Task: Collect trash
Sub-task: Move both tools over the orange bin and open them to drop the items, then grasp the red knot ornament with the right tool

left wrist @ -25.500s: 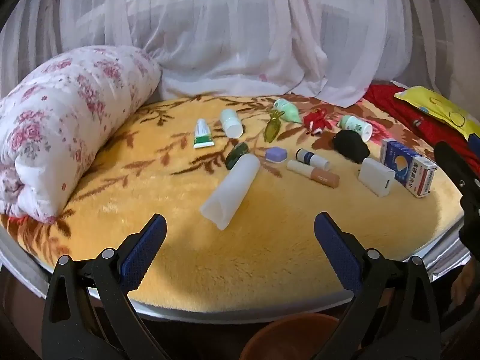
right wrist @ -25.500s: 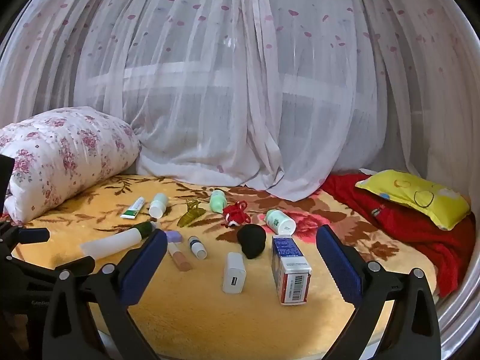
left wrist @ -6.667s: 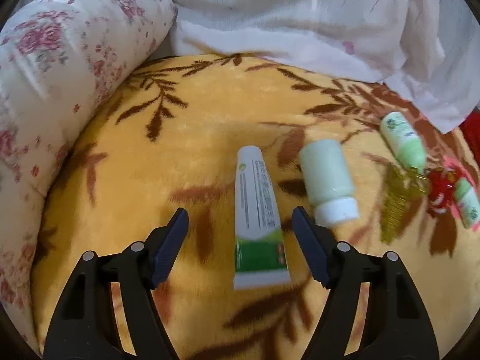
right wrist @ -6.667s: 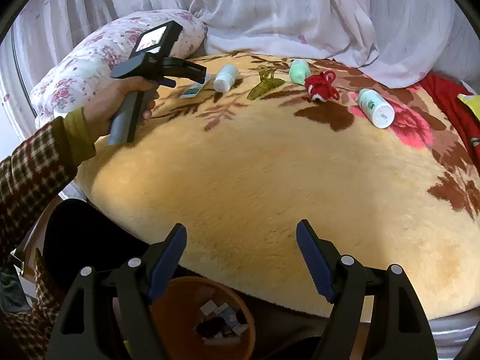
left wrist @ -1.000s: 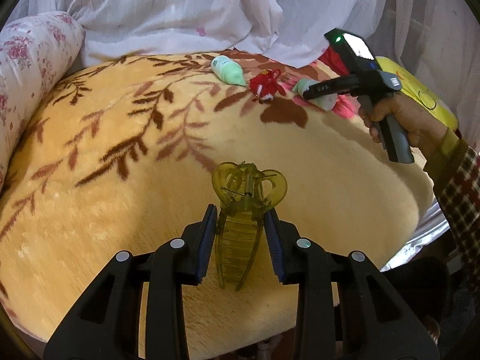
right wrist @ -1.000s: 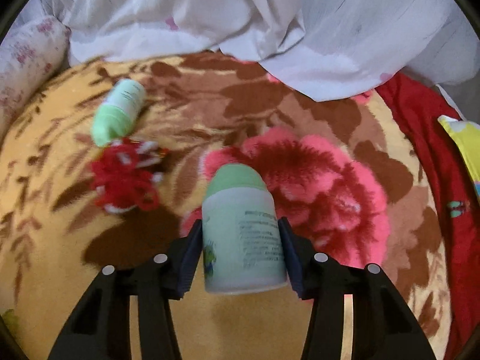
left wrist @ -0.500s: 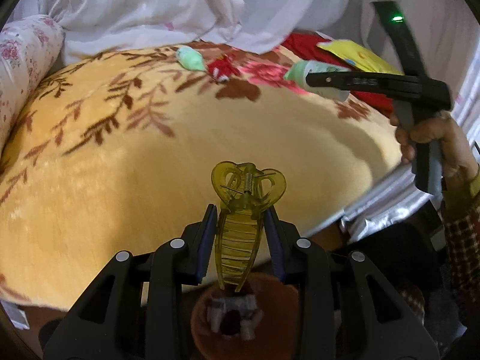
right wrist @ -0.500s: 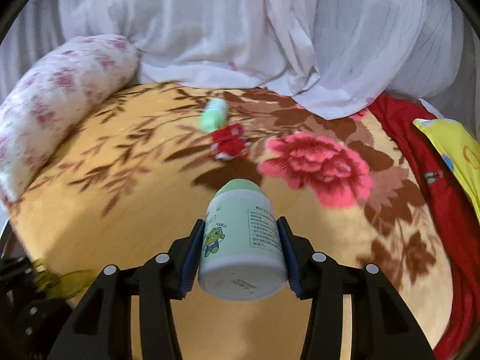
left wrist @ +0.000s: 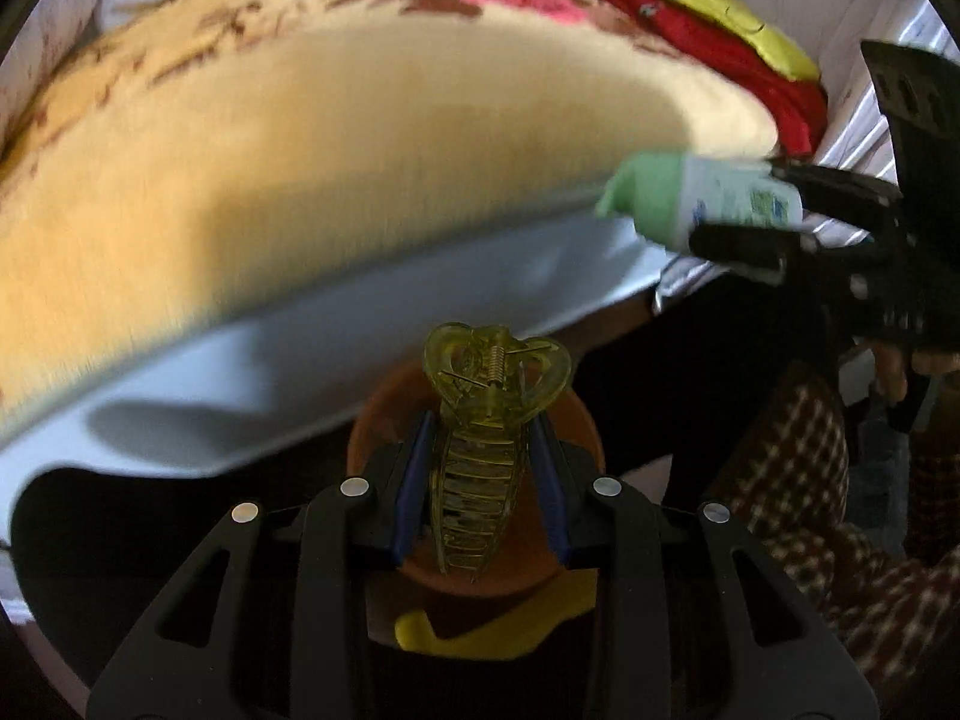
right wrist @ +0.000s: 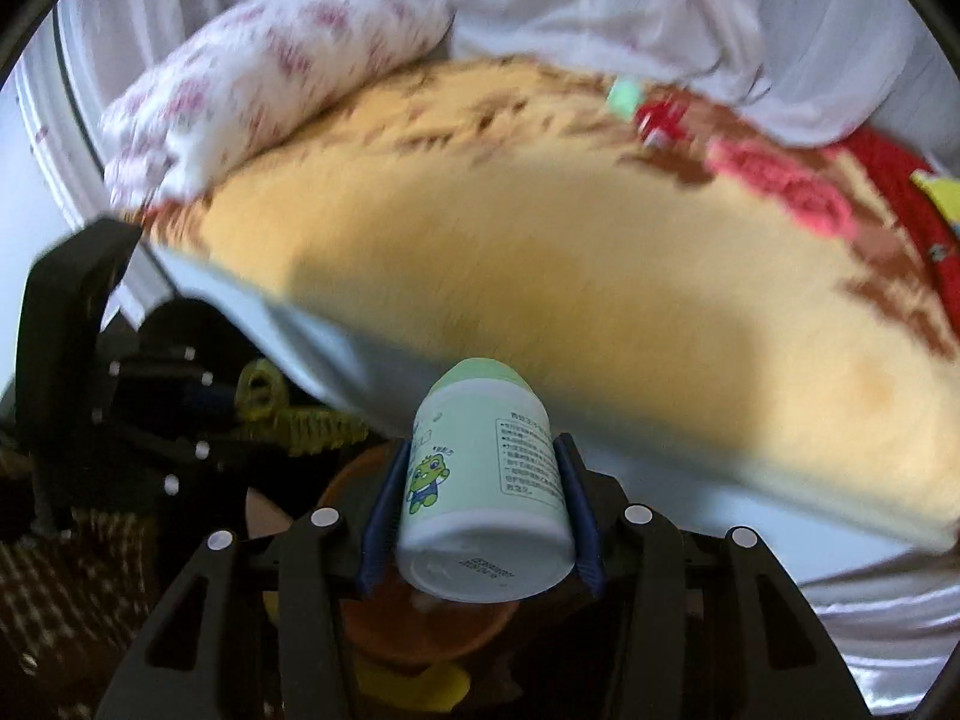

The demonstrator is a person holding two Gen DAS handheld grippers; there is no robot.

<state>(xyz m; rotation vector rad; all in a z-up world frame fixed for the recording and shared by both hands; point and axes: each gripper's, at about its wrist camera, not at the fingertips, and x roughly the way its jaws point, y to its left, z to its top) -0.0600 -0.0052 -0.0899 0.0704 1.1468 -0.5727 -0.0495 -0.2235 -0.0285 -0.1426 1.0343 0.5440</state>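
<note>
Trash rides in both of our grippers. Our left gripper has its blue pads nearly together, pressed against the ribbed body of a translucent yellow-green hair claw, whose heart-shaped spring end sticks out past the fingertips. Directly behind the claw in the left wrist view we see the orange-brown bin, with something yellow beside its lower rim.

Our right gripper has its fingers partly open and clamped on the sides of a white and pale green bottle, green cap pointing away, a cartoon frog on its label. The same bin sits beneath the bottle in the right wrist view. In that view the left gripper and the claw appear at the left, close by, also near the bin.

From the left wrist camera we see the right gripper at the right edge, the bottle held sideways in it, and a hand with a checked sleeve below.

On the yellow floral blanket a small green bottle and a red item lie near the white curtain. A flowered bolster rests at the blanket's left side.
</note>
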